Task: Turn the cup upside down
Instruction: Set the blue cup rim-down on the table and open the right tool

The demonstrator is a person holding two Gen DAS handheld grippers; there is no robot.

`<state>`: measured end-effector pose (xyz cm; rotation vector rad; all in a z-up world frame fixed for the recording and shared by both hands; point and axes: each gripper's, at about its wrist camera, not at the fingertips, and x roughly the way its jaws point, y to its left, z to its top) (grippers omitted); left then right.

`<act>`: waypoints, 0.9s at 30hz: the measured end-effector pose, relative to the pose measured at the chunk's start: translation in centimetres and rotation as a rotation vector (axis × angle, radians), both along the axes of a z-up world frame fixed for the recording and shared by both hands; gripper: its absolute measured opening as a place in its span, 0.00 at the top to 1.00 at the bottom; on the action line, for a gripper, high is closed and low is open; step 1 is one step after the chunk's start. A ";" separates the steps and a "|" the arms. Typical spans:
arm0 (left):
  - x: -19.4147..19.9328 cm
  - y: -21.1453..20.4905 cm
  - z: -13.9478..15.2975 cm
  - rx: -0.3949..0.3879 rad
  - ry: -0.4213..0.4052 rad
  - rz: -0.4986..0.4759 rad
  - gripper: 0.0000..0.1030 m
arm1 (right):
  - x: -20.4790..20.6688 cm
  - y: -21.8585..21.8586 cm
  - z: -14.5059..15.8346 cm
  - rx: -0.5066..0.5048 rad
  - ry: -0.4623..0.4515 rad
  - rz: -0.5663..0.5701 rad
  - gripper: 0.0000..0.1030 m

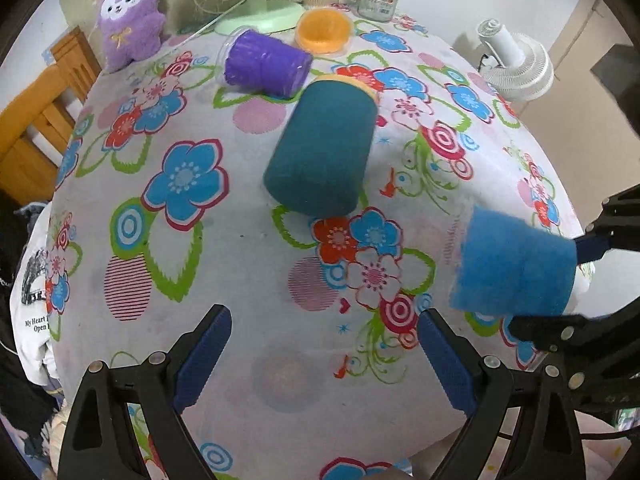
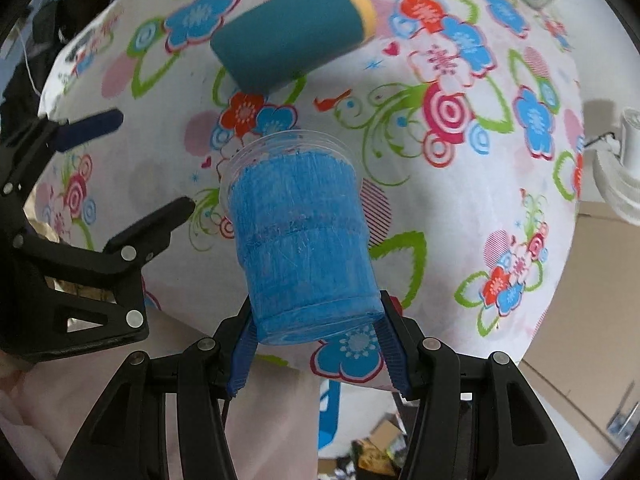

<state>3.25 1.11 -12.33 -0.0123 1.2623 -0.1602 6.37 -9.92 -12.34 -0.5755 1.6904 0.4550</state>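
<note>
Pinching the blue-painted clear plastic cup near its base, my right gripper holds it mid-air above the floral tablecloth for turning; my left gripper hangs wide, empty.

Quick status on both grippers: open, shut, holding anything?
Left gripper: open, holding nothing.
Right gripper: shut on the blue cup, gripped at its base.

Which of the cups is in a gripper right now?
The light blue cup, clamped near its base by the right gripper. The teal cup and purple cup lie on their sides on the tablecloth, untouched.
</note>
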 end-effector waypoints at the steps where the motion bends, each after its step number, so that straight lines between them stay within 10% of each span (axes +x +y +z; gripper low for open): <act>1: 0.2 0.4 -0.1 -0.002 0.000 0.010 0.07 | 0.1 0.3 -0.3 -0.012 0.006 0.010 0.44; 9: 0.8 2.8 -0.2 0.007 0.016 0.004 0.07 | 0.6 3.1 0.0 0.004 -0.029 0.086 0.31; 27: -0.2 1.6 4.6 0.083 -0.098 0.052 0.07 | -1.2 -1.5 5.7 0.348 -0.366 -0.192 0.20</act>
